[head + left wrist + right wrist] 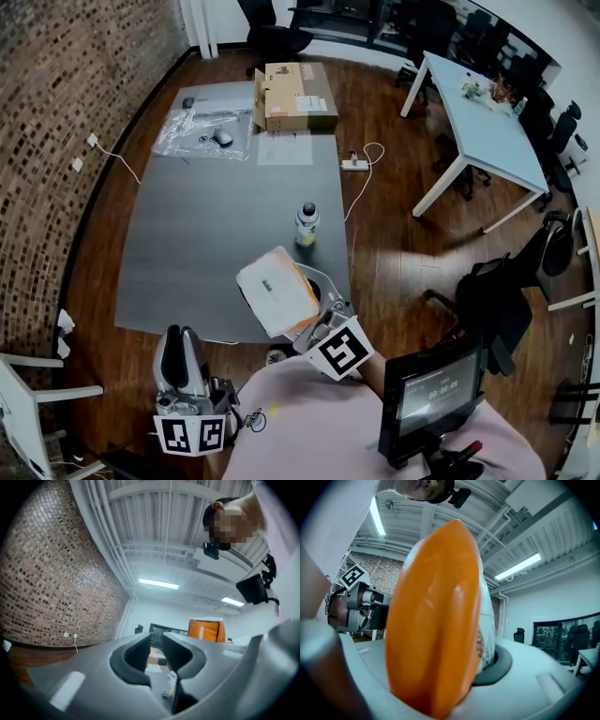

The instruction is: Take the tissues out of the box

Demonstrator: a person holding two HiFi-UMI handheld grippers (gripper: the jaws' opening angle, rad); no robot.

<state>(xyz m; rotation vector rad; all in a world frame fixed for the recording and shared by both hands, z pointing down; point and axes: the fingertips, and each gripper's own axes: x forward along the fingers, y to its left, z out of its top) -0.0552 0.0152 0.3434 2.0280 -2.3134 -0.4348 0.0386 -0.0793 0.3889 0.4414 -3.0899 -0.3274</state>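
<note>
An orange and white tissue pack [277, 291] is held over the grey table's [206, 244] near edge, my right gripper [312, 302] shut on it. In the right gripper view the pack [436, 620] fills the space between the jaws and hides most of the scene. The open cardboard box [292, 94] stands at the table's far end. My left gripper [181, 361] hangs low at the left, off the table, jaws close together with nothing between them [157, 656]. From the left gripper view the orange pack [206, 631] shows raised beyond the jaws.
A small bottle [307, 223] stands mid-table just beyond the pack. A clear plastic bag [204, 131] and a paper sheet [285, 147] lie near the box. A power strip [354, 164] lies on the floor; a white table [487, 122] and black chairs stand to the right.
</note>
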